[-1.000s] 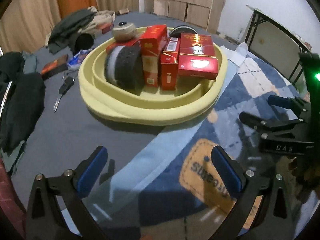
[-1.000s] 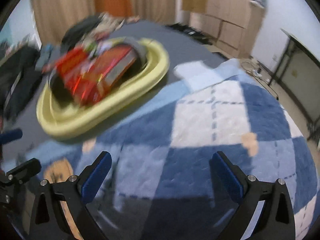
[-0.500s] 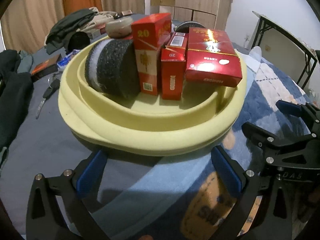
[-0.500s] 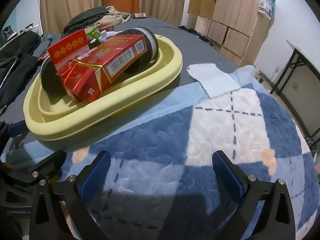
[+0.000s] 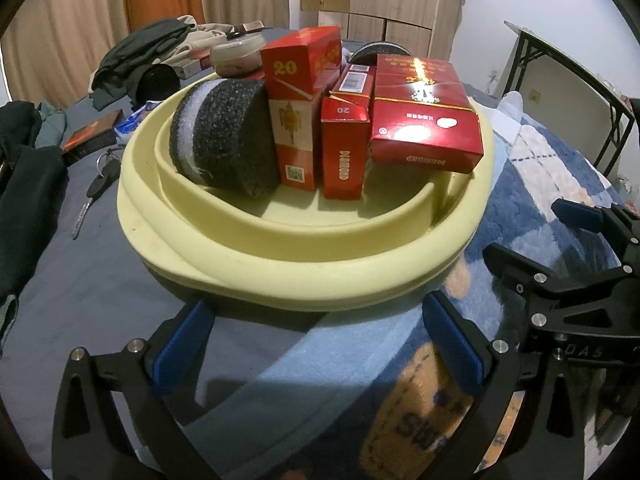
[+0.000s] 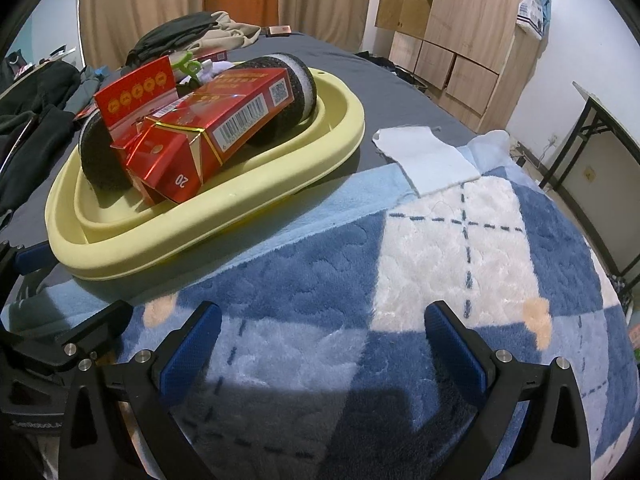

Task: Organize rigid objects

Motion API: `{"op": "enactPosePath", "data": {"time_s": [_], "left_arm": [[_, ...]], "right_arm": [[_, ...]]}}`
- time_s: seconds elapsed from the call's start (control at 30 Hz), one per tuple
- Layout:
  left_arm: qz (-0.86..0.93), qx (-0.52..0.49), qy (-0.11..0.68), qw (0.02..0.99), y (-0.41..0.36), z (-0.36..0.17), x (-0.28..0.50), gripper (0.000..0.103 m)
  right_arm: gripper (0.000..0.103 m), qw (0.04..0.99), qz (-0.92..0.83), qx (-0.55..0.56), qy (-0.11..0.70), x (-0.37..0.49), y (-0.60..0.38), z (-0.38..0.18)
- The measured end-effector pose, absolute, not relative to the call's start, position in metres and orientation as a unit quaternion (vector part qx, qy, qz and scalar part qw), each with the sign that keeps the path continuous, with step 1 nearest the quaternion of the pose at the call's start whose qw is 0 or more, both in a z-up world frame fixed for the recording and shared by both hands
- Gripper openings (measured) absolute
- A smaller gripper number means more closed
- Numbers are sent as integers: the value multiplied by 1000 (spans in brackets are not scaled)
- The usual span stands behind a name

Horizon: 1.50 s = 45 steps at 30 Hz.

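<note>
- A bed covered by a grey sheet (image 5: 80,280) fills the room's middle, with a blue-and-white checked fleece blanket (image 6: 440,272) laid over its near part; beige curtains, wooden cabinets (image 6: 452,40) and a black-legged folding table (image 6: 600,140) stand behind.
- A pale yellow basin (image 5: 280,256) sits on the bed at the blanket's edge. It holds a dark sponge roll (image 5: 228,136), three red boxes (image 5: 424,120) and a round tin (image 5: 236,54).
- The left gripper (image 5: 316,344) hangs wide open and empty, its blue pads just before the basin's near rim.
- The right gripper (image 6: 320,344) is likewise spread wide, holding nothing, over the blanket with the basin ahead to its left.
- Only the left view shows a key (image 5: 94,192) and a dark box (image 5: 92,136) on the sheet; only the right shows a white cloth (image 6: 424,160) beside the basin.
</note>
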<state>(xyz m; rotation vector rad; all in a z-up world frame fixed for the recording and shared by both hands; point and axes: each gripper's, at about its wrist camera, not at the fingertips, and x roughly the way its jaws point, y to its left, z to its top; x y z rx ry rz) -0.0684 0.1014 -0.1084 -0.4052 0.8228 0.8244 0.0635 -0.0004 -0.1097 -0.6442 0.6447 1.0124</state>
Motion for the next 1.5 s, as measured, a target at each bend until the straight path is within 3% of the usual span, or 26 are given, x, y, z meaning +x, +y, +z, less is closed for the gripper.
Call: {"op": "enactPosePath", "data": {"time_s": [1.5], "left_arm": [[384,-197,384,817,104,-110,-71,103]], "right_arm": [[103,777,468,-300,296,63,0,-110]]}}
